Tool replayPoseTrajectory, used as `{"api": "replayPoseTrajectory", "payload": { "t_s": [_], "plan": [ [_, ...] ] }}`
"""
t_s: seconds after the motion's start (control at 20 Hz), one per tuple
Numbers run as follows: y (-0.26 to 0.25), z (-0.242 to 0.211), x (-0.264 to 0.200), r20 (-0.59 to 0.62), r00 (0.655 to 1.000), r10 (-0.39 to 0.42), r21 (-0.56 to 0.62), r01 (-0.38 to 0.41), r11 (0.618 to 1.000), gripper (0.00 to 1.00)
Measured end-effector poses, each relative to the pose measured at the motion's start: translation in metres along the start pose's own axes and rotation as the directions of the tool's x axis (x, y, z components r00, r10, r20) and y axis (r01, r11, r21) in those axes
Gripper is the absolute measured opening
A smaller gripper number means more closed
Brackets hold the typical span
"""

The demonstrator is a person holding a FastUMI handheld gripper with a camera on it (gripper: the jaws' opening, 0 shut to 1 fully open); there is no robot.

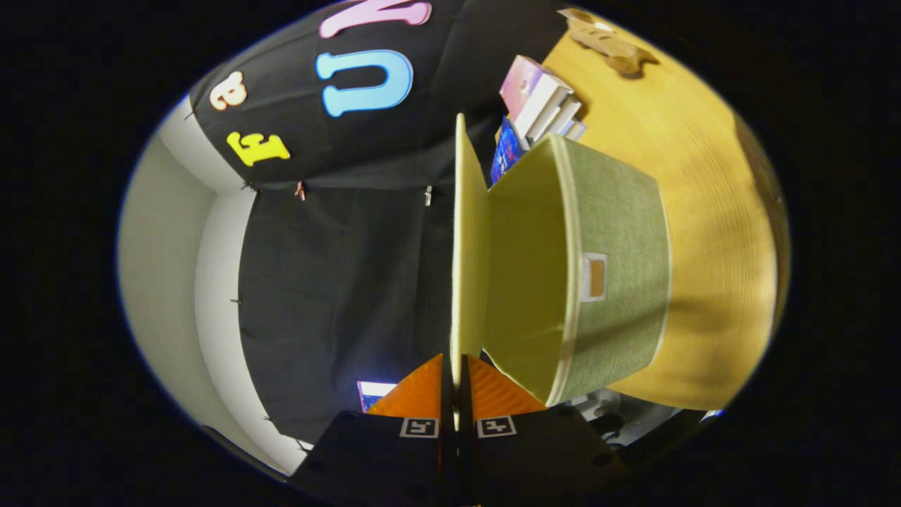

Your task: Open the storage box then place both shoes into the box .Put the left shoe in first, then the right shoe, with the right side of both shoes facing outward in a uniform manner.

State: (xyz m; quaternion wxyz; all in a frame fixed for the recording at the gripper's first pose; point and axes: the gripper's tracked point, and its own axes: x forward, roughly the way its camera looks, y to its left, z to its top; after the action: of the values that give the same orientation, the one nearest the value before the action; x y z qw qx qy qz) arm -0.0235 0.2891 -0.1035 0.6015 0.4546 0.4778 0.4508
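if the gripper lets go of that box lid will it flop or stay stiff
The lid, pinched between the gripper fingers, looks flat and unbent, so probably stiff. It seems thin, likely light. Hinged to the green storage box, it may swing shut once released.

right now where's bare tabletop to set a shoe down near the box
Bare wood table lies beside the green storage box, out to the brown plush toy. The stack of books crowds behind the box. The gripper is shut on the raised lid.

Green woven storage box (pale yellow-green inside) on yellow table.
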Motion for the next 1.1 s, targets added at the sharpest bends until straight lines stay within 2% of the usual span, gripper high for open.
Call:
{"api": "replayPoseTrajectory", "payload": {
  "t_s": [0.15,0.35,0.7,0.9,1.1],
  "plan": [
    [0.024,0.008,0.021,-0.011,0.999,-0.043,-0.059,0.043,0.997,0.05],
    [0.066,0.012,0.063,-0.028,0.999,-0.046,-0.103,0.043,0.994,0.05],
    [0.108,-0.012,0.160,-0.113,0.986,-0.124,-0.188,0.102,0.977,0.06],
    [0.108,-0.025,0.222,-0.136,0.975,-0.177,-0.256,0.138,0.957,0.06],
    [0.081,-0.051,0.269,-0.188,0.954,-0.233,-0.259,0.181,0.949,0.06]
  ]
}}
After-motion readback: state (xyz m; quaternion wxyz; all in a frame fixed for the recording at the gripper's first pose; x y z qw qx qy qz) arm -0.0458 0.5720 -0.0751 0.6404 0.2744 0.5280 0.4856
